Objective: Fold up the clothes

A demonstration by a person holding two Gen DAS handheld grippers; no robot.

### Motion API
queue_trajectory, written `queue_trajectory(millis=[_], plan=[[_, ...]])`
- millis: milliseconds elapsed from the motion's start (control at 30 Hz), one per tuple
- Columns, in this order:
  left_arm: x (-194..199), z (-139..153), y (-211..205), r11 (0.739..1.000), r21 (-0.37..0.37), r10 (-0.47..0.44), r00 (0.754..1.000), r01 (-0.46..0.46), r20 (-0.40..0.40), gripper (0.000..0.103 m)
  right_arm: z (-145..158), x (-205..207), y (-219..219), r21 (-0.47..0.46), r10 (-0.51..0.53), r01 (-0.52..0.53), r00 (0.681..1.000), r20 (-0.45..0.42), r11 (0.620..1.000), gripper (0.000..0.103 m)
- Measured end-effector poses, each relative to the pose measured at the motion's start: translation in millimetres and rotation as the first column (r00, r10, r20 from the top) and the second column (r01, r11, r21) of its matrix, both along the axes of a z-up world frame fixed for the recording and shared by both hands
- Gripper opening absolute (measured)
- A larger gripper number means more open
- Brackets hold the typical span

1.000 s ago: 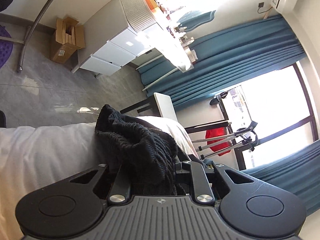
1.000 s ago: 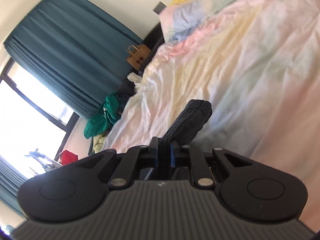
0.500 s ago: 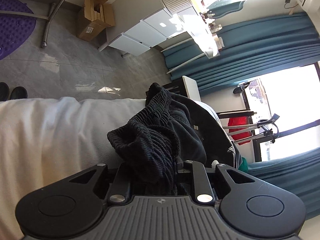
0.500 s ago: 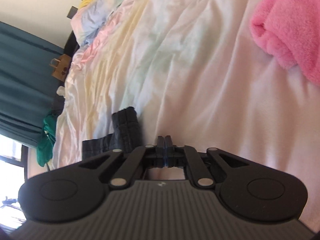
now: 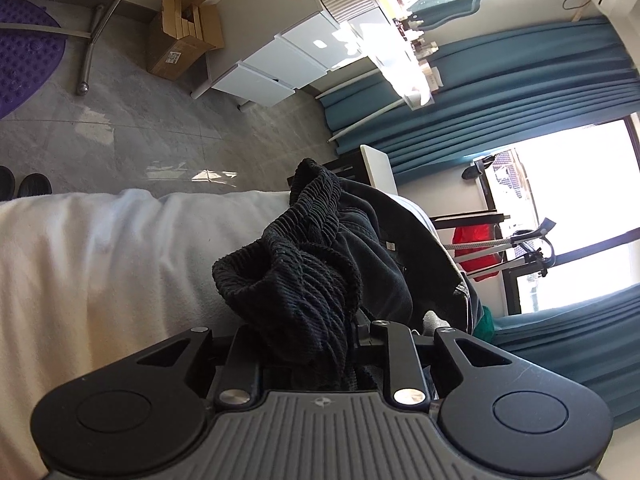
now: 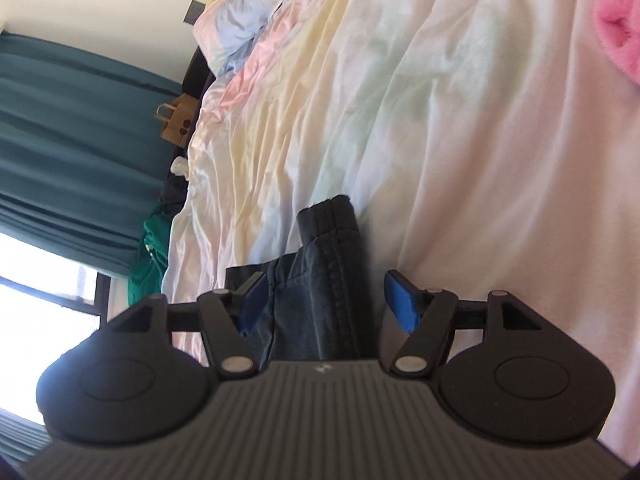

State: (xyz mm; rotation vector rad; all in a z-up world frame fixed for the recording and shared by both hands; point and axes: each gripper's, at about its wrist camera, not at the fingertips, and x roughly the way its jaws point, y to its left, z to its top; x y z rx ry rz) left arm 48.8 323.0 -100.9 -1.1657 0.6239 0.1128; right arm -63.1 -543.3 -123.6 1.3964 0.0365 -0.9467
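In the left wrist view my left gripper (image 5: 320, 332) is shut on the black ribbed waistband of a dark garment (image 5: 316, 280), which bunches over the jaws and trails away across the white bed (image 5: 100, 272). The fingertips are hidden by the cloth. In the right wrist view my right gripper (image 6: 324, 300) is open, its blue pads (image 6: 402, 300) spread wide. A dark grey hemmed edge of the garment (image 6: 328, 280) lies between the jaws on the pastel bed sheet (image 6: 400, 120), not gripped.
A pink fluffy item (image 6: 618, 28) lies at the far right of the bed. Green clothes (image 6: 150, 256) sit beside the bed near teal curtains (image 6: 60, 140). In the left wrist view there are white drawers (image 5: 288, 64), a cardboard box (image 5: 180, 44) and a grey tiled floor (image 5: 160, 132).
My right gripper was shut on the grey hem and has opened, letting it go on the sheet. My left gripper keeps its hold and has shifted only slightly.
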Motion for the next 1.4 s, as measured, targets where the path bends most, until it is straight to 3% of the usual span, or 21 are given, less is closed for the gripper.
queue_trajectory(millis=[133, 167, 233, 267, 367, 533, 667, 833, 933, 1000, 1067, 1200, 1400], plan=[[-0.5, -0.7, -0.2, 1.000, -0.001, -0.002, 1.000, 0.002, -0.007, 0.025, 1.5, 12.3, -1.9, -0.042, 0.035, -0.036, 0.999, -0.010, 0.998, 0.066], [0.2, 1.0, -2.1, 1.000, 0.017, -0.008, 1.000, 0.008, -0.014, 0.025, 2.0, 16.7, -2.4, -0.052, 0.059, -0.061, 0.997, -0.040, 0.997, 0.061], [1.8, 4.9, -7.0, 0.998, 0.060, -0.022, 0.999, 0.024, -0.029, 0.025, 2.6, 23.8, -2.7, -0.070, 0.096, -0.105, 0.989, -0.111, 0.992, 0.040], [2.5, 6.8, -9.3, 0.996, 0.079, -0.028, 0.999, 0.030, -0.035, 0.026, 1.9, 23.8, -2.8, -0.074, 0.100, -0.109, 0.988, -0.121, 0.991, 0.013], [3.5, 11.1, -13.7, 0.994, 0.101, -0.033, 0.999, 0.036, -0.034, 0.026, 2.7, 16.1, -2.3, -0.074, 0.077, -0.085, 0.992, -0.104, 0.994, 0.014], [5.2, 12.1, -14.9, 0.992, 0.116, -0.037, 0.998, 0.043, -0.050, 0.026, 18.9, 5.1, 6.3, -0.139, -0.011, -0.010, 0.989, -0.146, 0.990, 0.009], [10.0, 18.1, -20.9, 0.982, 0.177, -0.058, 0.996, 0.069, -0.068, 0.027, 3.1, 3.1, 3.3, -0.055, 0.008, -0.019, 0.981, -0.192, 0.998, 0.009], [11.0, 27.3, -28.4, 0.964, 0.238, -0.103, 0.992, 0.116, -0.065, 0.031, 7.2, 3.5, 5.7, -0.043, 0.009, -0.019, 0.976, -0.218, 0.999, 0.017], [9.2, 34.7, -34.8, 0.951, 0.270, -0.133, 0.988, 0.149, -0.076, 0.039, 18.5, 1.7, 10.5, -0.063, -0.020, 0.005, 0.972, -0.233, 0.998, 0.034], [6.9, 41.5, -41.8, 0.936, 0.311, -0.145, 0.986, 0.165, -0.088, 0.049, 28.2, -0.4, 15.1, -0.095, -0.047, 0.025, 0.970, -0.238, 0.995, 0.062], [2.9, 51.9, -52.1, 0.904, 0.400, -0.117, 0.987, 0.151, -0.108, 0.091, 41.9, 1.5, 21.7, -0.160, -0.058, 0.018, 0.966, -0.252, 0.987, 0.080], [-4.4, 69.8, -72.9, 0.827, 0.547, -0.087, 0.991, 0.130, -0.104, 0.097, 70.1, 10.3, 37.3, -0.297, -0.051, -0.035, 0.960, -0.277, 0.954, 0.080], [-12.0, 86.9, -102.0, 0.717, 0.690, -0.061, 0.995, 0.096, -0.075, 0.098, 101.8, 43.5, 80.7, -0.438, 0.113, -0.223, 0.958, -0.263, 0.871, 0.080]])
